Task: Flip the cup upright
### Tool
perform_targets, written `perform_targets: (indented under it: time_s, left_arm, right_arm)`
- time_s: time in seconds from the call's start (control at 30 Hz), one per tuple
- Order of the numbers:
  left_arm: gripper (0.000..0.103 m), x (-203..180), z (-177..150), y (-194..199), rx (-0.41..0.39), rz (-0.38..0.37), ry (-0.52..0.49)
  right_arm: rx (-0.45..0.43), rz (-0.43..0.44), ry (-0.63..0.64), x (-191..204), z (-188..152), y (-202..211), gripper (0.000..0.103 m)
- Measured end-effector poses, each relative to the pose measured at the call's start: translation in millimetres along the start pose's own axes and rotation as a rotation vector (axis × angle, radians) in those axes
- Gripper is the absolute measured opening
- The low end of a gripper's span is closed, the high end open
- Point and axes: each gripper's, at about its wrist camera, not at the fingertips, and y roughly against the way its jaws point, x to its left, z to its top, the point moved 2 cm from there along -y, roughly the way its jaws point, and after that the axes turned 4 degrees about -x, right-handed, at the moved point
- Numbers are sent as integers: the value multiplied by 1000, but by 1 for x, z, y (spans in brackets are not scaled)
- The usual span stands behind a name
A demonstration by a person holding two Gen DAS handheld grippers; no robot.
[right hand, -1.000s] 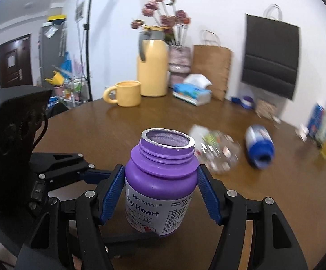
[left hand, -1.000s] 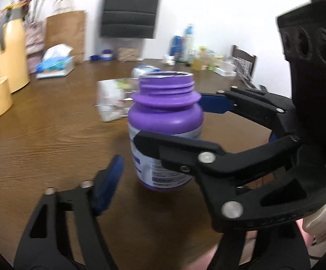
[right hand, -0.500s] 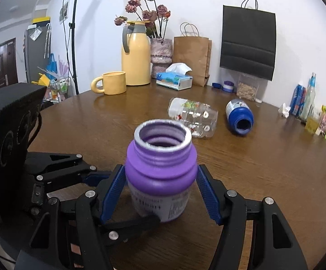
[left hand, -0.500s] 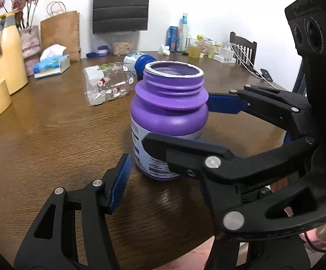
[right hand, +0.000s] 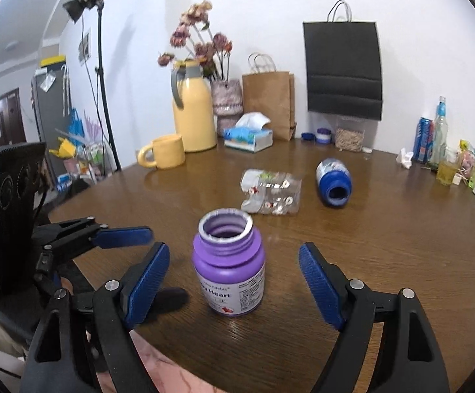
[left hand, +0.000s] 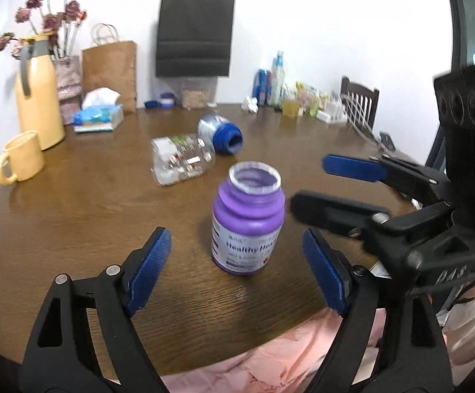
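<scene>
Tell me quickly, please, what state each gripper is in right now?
Left gripper: open, holding nothing.
Right gripper: open, holding nothing; the jar stands free between its fingers.

Both grippers (left hand: pixel 237 271) (right hand: pixel 234 288): black plastic w/ silver screws, ribbed blue pads (left hand: pixel 149 271); pale sleeve.

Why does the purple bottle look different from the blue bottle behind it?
The purple bottle stands upright with its mouth facing up; the blue bottle lies on its side with its mouth pointing sideways toward the camera. The purple bottle sits between the open pads of the right claw, untouched; the blue bottle lies farther back, beside a clear bottle that is also tipped over. Both have no lid and rest on the wooden table.
</scene>
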Motion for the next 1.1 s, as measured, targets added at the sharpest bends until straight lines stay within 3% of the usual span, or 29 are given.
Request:
perform_targets:
  time_s: [0.27, 0.37, 0.47, 0.6, 0.7, 0.9, 1.1]
  left_arm:
    - [101, 6, 33, 60, -159, 170, 34]
    - [103, 3, 33, 72, -187, 276, 7]
    - [103, 0, 26, 81, -137, 382, 23]
    - [103, 5, 16, 97, -69, 383, 99]
    - [103, 7, 15, 104, -79, 422, 105]
    - [103, 5, 18, 115, -120, 421, 107]
    - [103, 5, 18, 118, -132, 419, 113]
  right_arm:
    - [-37, -75, -29, 0, 28, 46, 85]
    - [17, -142, -47, 2, 24, 53, 85]
    - [111, -200, -103, 0, 14, 58, 85]
    - [117, -214, -176, 4, 0, 75, 85]
    - [120, -233, -125, 13, -3, 73, 85]
    - [37, -236, -73, 33, 7, 82, 85]
    - [37, -231, -85, 35, 6, 80, 85]
